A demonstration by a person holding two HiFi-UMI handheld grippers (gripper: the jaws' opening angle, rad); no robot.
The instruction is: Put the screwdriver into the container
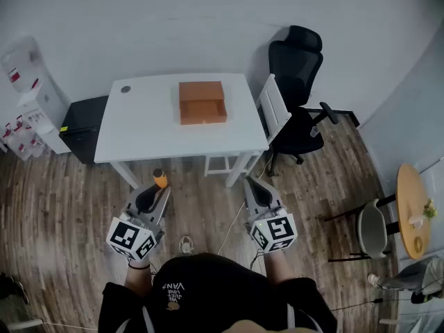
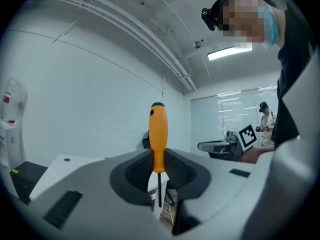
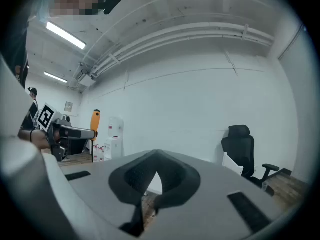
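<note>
An orange-handled screwdriver (image 1: 160, 179) stands upright between the jaws of my left gripper (image 1: 159, 187), which is shut on it. In the left gripper view the handle (image 2: 158, 136) rises above the pads and the dark shaft points down between them. The container is an open orange box (image 1: 202, 103) that sits on the white table (image 1: 139, 130) ahead, well beyond both grippers. My right gripper (image 1: 254, 184) hovers level with the left one over the floor, jaws together and empty. From the right gripper view the screwdriver (image 3: 95, 120) shows at the far left.
A black office chair (image 1: 298, 96) and a white chair (image 1: 274, 111) stand at the table's right end. A black cabinet (image 1: 83, 127) and a water dispenser (image 1: 31, 92) are on the left. A round wooden table (image 1: 412, 210) is at far right. Cables lie on the wooden floor.
</note>
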